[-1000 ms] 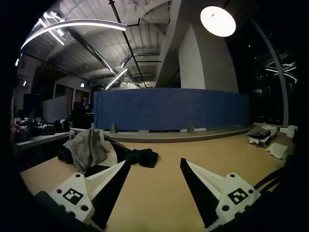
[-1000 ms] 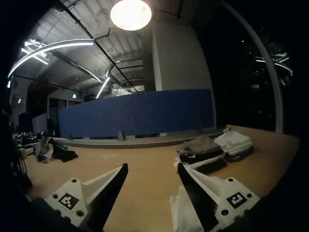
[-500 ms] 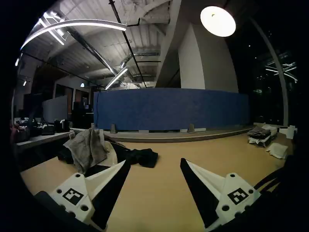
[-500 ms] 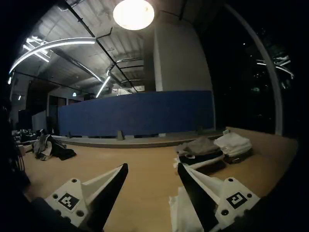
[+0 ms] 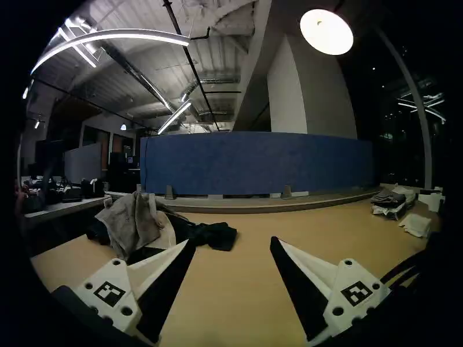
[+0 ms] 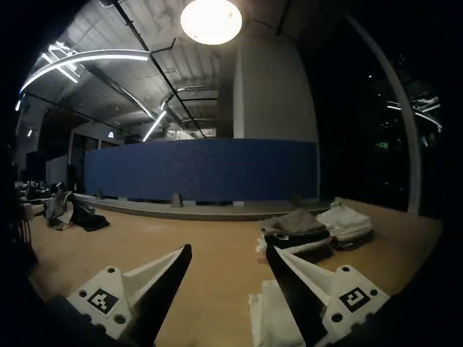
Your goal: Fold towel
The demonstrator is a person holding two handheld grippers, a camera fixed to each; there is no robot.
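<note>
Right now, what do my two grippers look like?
The left gripper and right gripper look alike: two white wedge fingers tapering to points, black inner faces, and a square black-and-white tag near each base.

the counter (image 5: 243,277) is a wide, light brown wooden top. in the left gripper view a loose heap lies on its left part: a crumpled grey towel (image 5: 132,222) on top of a dark cloth (image 5: 211,234), which spreads out to the right of it. far on the right lie a small stack of folded cloths (image 5: 392,202) and, just beside it and nearer, a folded white piece (image 5: 415,224). a blue partition (image 5: 254,162) stands along the far edge on small feet. in the right gripper view a grey and dark stack (image 6: 295,228) lies on the right part, a white stack (image 6: 347,222) just beside it, and a folded white towel (image 6: 269,315) lies nearest.
</note>
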